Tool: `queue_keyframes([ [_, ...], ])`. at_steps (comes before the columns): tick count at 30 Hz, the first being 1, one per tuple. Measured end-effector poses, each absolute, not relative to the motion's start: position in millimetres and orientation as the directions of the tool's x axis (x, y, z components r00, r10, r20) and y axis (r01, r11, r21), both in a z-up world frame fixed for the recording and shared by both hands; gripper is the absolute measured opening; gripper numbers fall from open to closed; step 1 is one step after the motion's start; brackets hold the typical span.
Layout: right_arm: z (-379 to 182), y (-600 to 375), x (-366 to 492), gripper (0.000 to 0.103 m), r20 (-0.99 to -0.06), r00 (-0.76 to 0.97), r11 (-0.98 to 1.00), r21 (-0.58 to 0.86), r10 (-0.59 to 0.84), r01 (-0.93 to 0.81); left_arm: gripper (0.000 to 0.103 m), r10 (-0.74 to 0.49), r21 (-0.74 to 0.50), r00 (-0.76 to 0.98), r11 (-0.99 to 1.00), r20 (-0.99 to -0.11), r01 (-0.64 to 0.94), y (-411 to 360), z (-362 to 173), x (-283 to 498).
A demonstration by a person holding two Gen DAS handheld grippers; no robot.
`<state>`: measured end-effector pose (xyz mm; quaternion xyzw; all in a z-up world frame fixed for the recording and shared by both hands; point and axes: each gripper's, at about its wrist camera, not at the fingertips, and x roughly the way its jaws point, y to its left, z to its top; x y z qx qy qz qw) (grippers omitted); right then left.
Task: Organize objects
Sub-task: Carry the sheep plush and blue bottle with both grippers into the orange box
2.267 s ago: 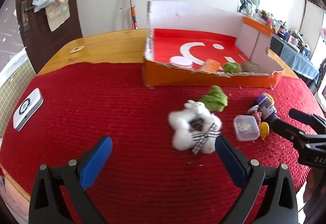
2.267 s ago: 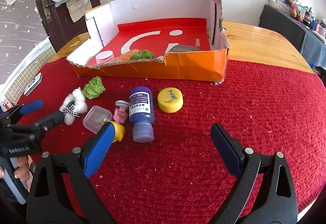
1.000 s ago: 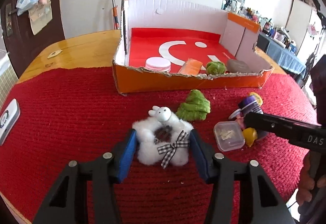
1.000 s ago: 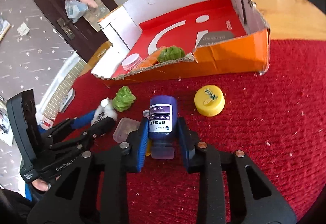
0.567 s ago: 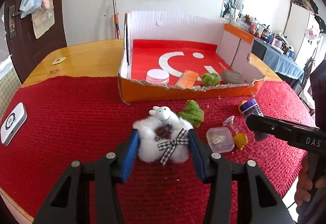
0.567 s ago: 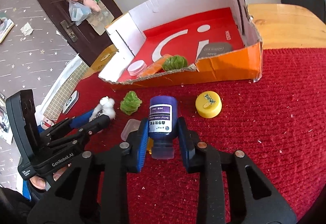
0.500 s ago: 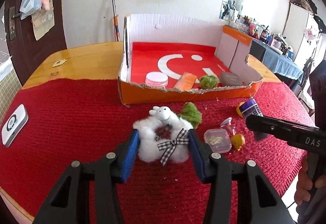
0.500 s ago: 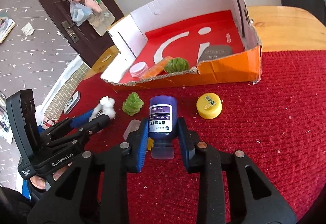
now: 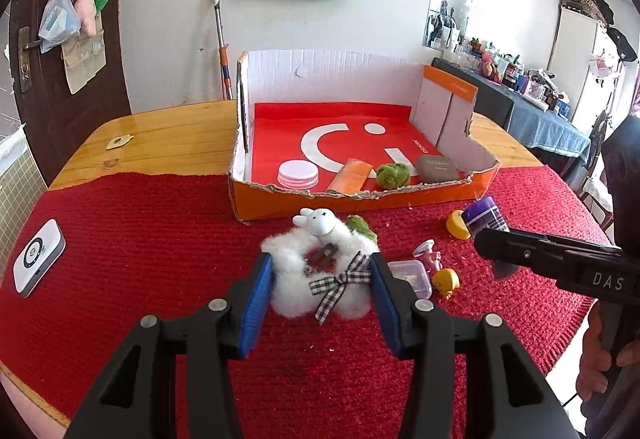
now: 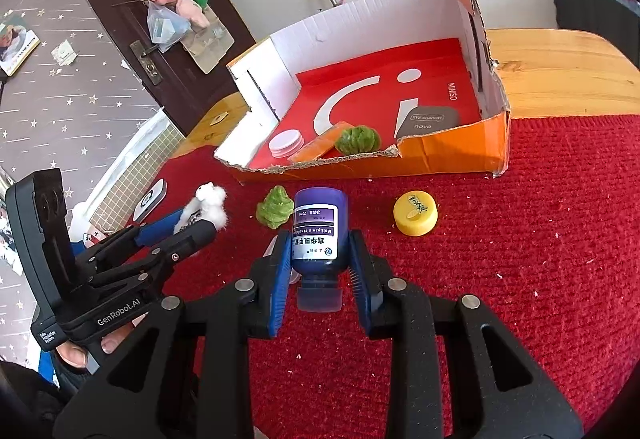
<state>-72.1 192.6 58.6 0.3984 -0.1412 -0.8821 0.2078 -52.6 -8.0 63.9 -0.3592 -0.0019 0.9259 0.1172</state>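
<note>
Left wrist view: a white plush sheep (image 9: 320,275) is being clamped between the blue pads of the left gripper (image 9: 322,299), above the red cloth (image 9: 140,239). The open cardboard box (image 9: 360,195) is being seen at 12 o'clock from the sheep, and a small clear container (image 9: 410,275) at 3 o'clock. In the right wrist view, a purple bottle (image 10: 318,235) is being squeezed by the right gripper (image 10: 318,267), cap toward the camera. A yellow cap (image 10: 415,213) is lying at 2 o'clock from it, and a green knitted toy (image 10: 275,208) at 10 o'clock.
</note>
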Motion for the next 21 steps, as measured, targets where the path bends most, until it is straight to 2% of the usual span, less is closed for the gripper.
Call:
queue_keyframes([
  [21,65.7,190.1,-69.5,0.027,-0.631,-0.596,-0.866,0.414,-0.496,0.282,0.05,0.232,-0.092,-0.728,-0.969,-0.646,-0.228,-7.6,73.9,-50.1],
])
